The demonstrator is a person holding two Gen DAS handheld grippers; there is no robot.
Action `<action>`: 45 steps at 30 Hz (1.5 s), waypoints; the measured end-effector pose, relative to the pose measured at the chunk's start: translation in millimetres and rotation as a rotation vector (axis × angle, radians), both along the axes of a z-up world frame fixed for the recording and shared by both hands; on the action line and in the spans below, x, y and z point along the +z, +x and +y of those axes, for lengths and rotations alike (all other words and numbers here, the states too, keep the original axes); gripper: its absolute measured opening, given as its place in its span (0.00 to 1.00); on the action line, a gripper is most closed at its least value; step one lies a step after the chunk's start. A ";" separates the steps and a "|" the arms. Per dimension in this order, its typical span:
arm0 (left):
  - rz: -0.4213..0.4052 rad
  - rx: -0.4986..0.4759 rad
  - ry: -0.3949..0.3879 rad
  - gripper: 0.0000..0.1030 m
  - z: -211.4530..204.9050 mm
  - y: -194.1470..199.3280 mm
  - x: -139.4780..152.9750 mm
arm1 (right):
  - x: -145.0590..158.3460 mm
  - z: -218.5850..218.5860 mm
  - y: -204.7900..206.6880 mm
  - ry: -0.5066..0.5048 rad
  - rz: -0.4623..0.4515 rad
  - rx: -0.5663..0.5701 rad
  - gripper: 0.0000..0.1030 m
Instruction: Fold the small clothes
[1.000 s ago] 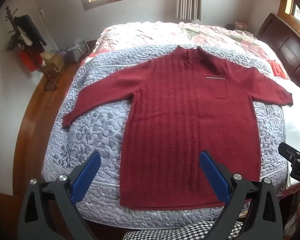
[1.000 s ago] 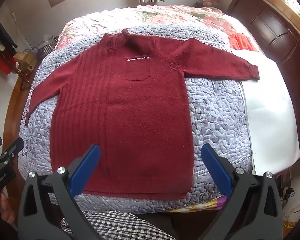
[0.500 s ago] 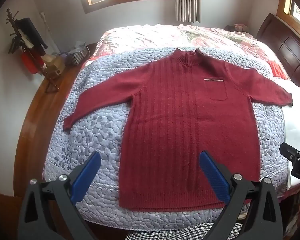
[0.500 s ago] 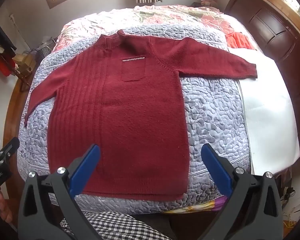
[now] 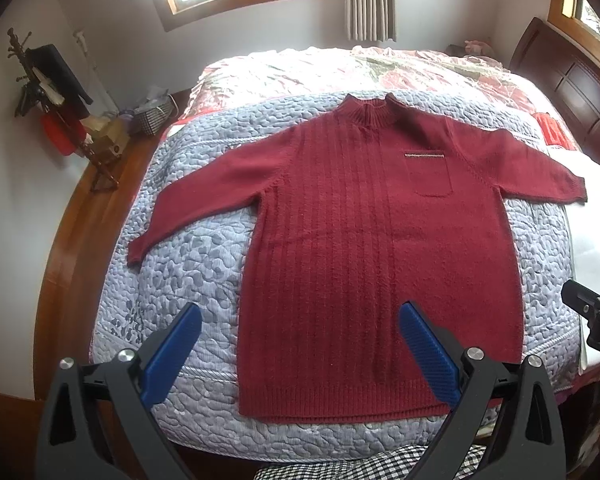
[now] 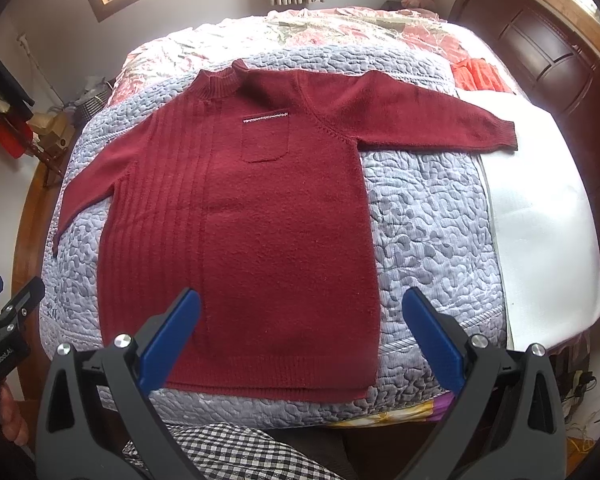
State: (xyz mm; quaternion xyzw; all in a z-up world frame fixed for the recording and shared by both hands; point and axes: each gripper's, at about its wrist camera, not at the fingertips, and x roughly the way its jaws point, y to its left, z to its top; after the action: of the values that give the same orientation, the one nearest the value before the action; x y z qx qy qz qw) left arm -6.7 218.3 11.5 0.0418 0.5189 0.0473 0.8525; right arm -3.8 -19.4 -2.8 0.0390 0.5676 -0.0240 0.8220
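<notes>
Fingers (image 5: 172, 356) of left gripper (image 5: 300, 356) spread wide, nothing between; right gripper (image 6: 300, 340) likewise parted, empty. We hover both at lower edge of frame, above hem. Red sweater (image 5: 372, 264) lies flat, face up, frame centre, sleeves out to both sides, on grey quilt (image 5: 188, 264). We judge folding not yet begun: approach step. Next move likely calls for pinching sleeve or side edge, carrying it across body. Knit thick, soft; ribbed vertical bands on one half, plain on other; chest pocket (image 6: 265, 136) with pale trim; ribbed collar. Quilt pebbled, stitched.
</notes>
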 end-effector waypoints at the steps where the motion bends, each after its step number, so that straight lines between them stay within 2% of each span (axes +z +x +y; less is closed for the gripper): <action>1: 0.001 -0.001 0.001 0.96 -0.2 0.2 -0.2 | -0.5 -0.6 0.2 0.001 0.001 0.001 0.97; 45: 0.004 0.004 0.018 0.96 -2.6 -1.4 -2.9 | -1.3 -6.7 0.1 0.006 -0.009 0.005 0.97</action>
State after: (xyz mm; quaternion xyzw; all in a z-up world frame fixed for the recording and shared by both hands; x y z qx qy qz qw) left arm -8.1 215.7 8.6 0.0483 0.5201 0.0536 0.8511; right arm -3.7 -26.1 -4.1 0.0403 0.5640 -0.0202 0.8246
